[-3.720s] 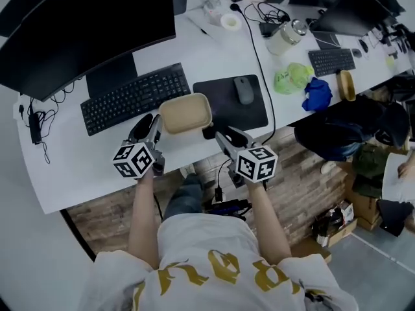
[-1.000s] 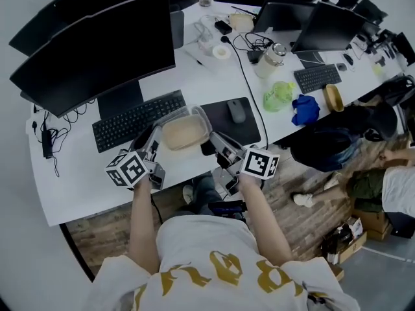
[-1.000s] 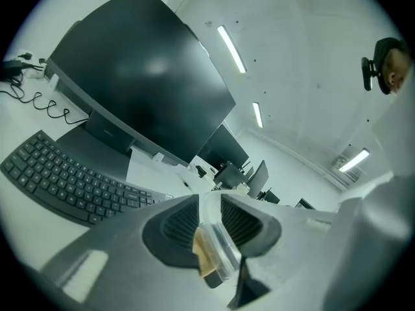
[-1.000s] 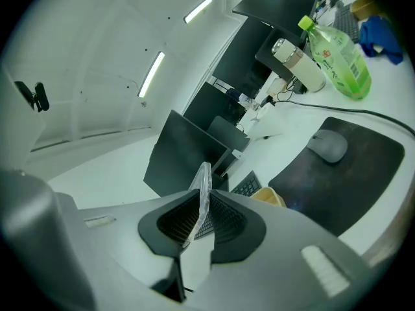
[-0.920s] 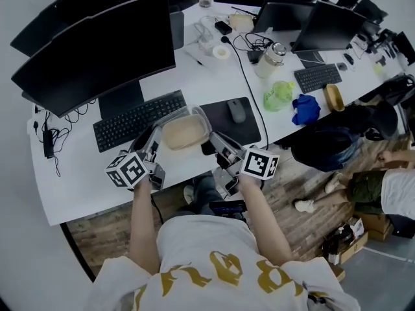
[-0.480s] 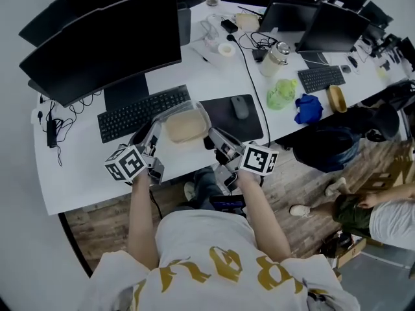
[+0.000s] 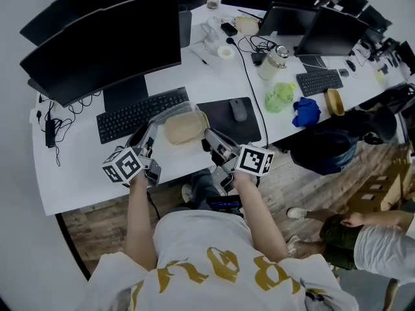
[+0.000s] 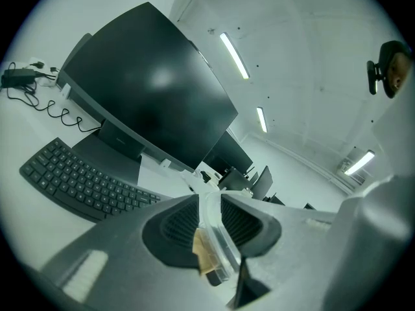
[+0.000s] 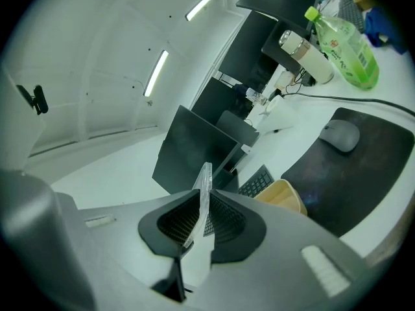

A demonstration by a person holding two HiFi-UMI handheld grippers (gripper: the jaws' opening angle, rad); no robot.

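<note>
Left gripper (image 7: 148, 131): jaws clamped on the left rim of the box. The left gripper view shows a clear plastic edge and a tan edge pinched together between the pads.
Right gripper (image 7: 209, 137): jaws closed on the thin edge of the clear lid (image 9: 205, 179) alone. The tan wall lies just beside the jaws, not between them.
Tan food box (image 7: 187, 128): held up between the two grippers. It is over the front edge of the white desk (image 7: 71, 167), in front of the keyboard (image 7: 139, 112) and by the left end of the mouse pad (image 7: 249, 129).
Box contents: the inside shows plain tan under the lid; what lies in it cannot be made out.
Green bottle (image 7: 280, 97): on the desk right of the mouse pad, lime cap on, just beside a blue cloth (image 7: 306, 111).
Flask (image 7: 272, 60): behind the green bottle, lid on.
Wooden bowl (image 7: 334, 100): right of the blue cloth, on edge; its inside cannot be seen.
Mouse (image 7: 237, 109): on the pad, well apart from both grippers.
Monitor (image 7: 104, 44): behind the keyboard, screen dark.
</note>
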